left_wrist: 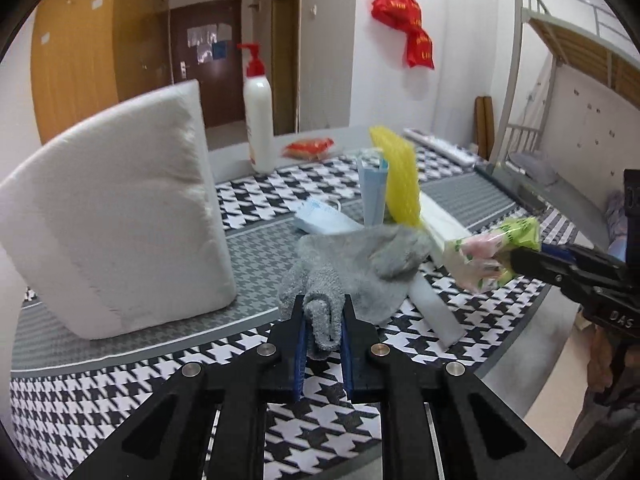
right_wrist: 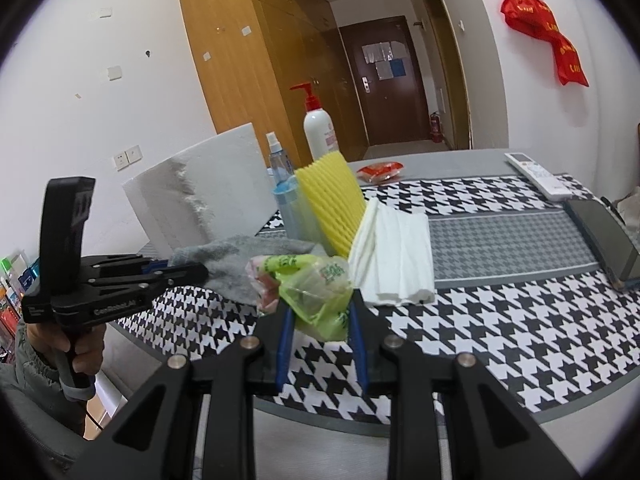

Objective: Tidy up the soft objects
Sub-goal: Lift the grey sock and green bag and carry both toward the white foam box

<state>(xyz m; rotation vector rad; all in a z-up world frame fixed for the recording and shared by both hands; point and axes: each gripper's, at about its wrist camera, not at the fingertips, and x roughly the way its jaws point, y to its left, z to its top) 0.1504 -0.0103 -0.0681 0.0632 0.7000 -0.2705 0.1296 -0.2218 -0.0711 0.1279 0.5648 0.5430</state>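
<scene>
Left hand-held gripper (left_wrist: 323, 322) pinching fold of grey cloth (left_wrist: 360, 272), rest of cloth draped on tabletop (left_wrist: 120, 400) near front edge, likely lifting it clear for sorting. Right hand-held gripper (right_wrist: 320, 320) clamped on green plastic bag (right_wrist: 316, 296), held above tabletop. Both point downward.

the tabletop (right_wrist: 500, 320) wears a black-and-white houndstooth cloth with grey bands. on it stand a white foam block (left_wrist: 120, 216), a pump bottle (left_wrist: 258, 120) and a spray bottle (right_wrist: 280, 168). a red packet (right_wrist: 380, 170), a remote (right_wrist: 536, 176), folded white sheets (right_wrist: 396, 256) and what may be face masks (left_wrist: 320, 218) lie flat.
</scene>
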